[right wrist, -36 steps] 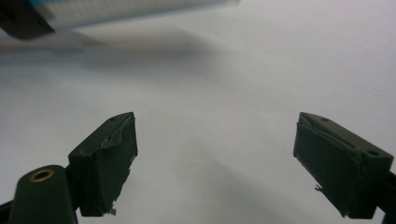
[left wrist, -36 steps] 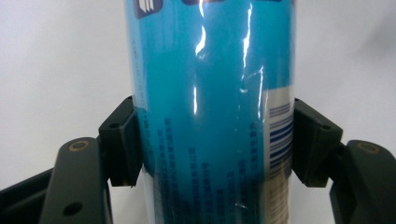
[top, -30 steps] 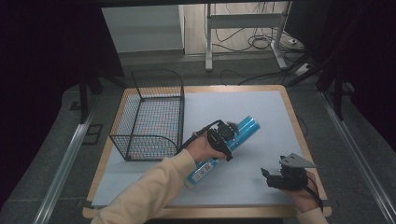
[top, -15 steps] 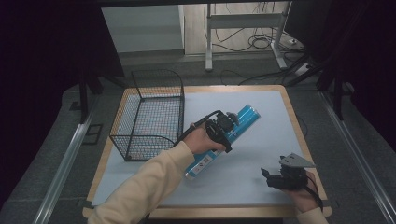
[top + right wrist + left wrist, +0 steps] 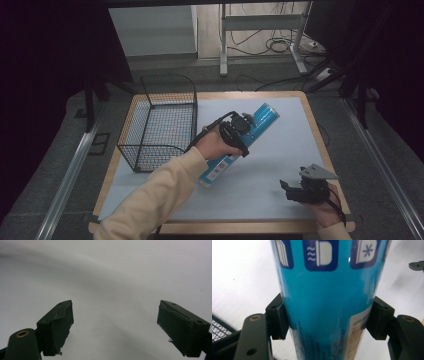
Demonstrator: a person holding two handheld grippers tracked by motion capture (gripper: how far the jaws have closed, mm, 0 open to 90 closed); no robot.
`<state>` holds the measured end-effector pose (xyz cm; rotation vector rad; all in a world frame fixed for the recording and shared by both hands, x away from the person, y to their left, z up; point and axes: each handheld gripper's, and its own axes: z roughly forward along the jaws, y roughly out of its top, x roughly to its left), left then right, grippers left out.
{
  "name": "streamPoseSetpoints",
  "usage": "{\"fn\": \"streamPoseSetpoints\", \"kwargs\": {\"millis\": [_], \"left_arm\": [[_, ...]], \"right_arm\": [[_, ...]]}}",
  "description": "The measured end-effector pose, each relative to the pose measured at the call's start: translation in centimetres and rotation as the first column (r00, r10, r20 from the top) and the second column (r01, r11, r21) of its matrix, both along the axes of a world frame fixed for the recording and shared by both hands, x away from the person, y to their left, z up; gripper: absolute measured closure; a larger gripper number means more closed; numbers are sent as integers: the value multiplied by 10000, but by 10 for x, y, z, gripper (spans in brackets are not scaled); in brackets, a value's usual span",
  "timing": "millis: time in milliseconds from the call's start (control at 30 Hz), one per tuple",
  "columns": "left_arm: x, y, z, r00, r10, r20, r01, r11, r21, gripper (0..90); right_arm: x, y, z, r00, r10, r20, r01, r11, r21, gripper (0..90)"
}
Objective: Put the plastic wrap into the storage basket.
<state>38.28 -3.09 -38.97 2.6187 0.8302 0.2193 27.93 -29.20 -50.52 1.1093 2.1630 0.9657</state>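
Your left gripper (image 5: 243, 126) is clamped on the blue tube (image 5: 239, 145) near its middle, tilting it off the table (image 5: 280, 165); its lower end looks near the surface. The wire basket (image 5: 160, 122) sits at nine o'clock. Next, carry it over the rim. Your right gripper (image 5: 295, 190) rests wide open, empty.

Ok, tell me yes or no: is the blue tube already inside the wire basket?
No, the blue tube is clamped in the left tool over the table, beside the wire basket.

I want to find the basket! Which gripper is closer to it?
Left. The left gripper grips the blue tube just right of the basket; the right gripper rests open at the table's near right corner.
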Motion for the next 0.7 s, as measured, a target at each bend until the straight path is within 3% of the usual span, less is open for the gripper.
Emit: {"fn": "streamPoseSetpoints", "kwargs": {"millis": [533,700], "left_arm": [[9,3,28,9987,85,495,-77,9999,-154,319],[17,6,36,9987,230,460,-220,9995,-223,319]], "right_arm": [[0,0,0,10000,11,-19,-11,10000,16,136],[0,0,0,10000,20,-31,-20,10000,1,136]]}}
